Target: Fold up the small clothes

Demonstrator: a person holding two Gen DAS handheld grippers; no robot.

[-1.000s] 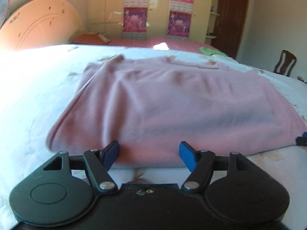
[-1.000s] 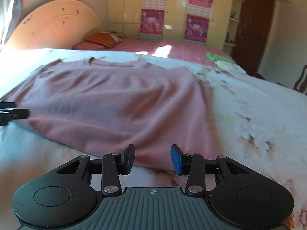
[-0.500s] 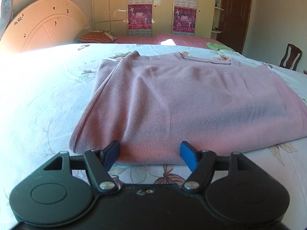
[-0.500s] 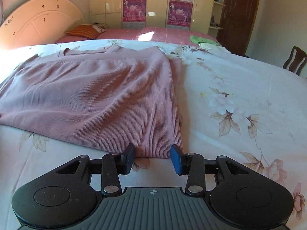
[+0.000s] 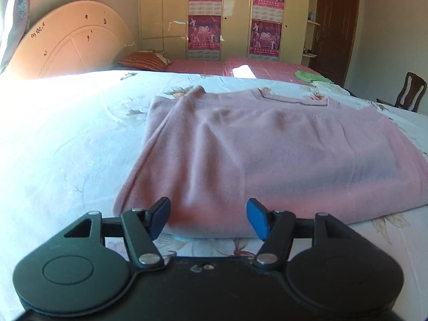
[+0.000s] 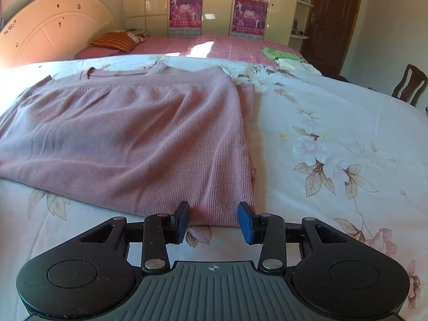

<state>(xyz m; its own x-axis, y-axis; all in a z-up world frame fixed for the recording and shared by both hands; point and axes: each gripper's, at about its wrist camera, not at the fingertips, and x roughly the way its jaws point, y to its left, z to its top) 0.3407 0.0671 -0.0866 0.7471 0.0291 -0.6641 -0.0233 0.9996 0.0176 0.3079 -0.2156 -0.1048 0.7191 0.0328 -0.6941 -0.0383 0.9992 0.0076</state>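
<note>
Strong sunlight floods in from my left, washing the bedsheet (image 5: 53,133) left of the tongs to pure white glare. The left view is soft; the sweater (image 5: 267,160) ahead looks smeared. My right view is sharp. Both bend and darken at the corners.

A dusty-pink ribbed sweater (image 6: 128,139) is lying on a white bedsheet (image 6: 334,123) that is showing a faded print of pink blossoms and brown leaves. At twelve o'clock a pink checked bedspread (image 6: 214,45) is carrying an orange striped pillow (image 6: 115,40) and a green cloth (image 6: 278,53). Magenta posters (image 5: 204,13) are hanging on cream wardrobe doors (image 5: 235,16). Both black claws are wearing blue pads (image 5: 256,219).
</note>
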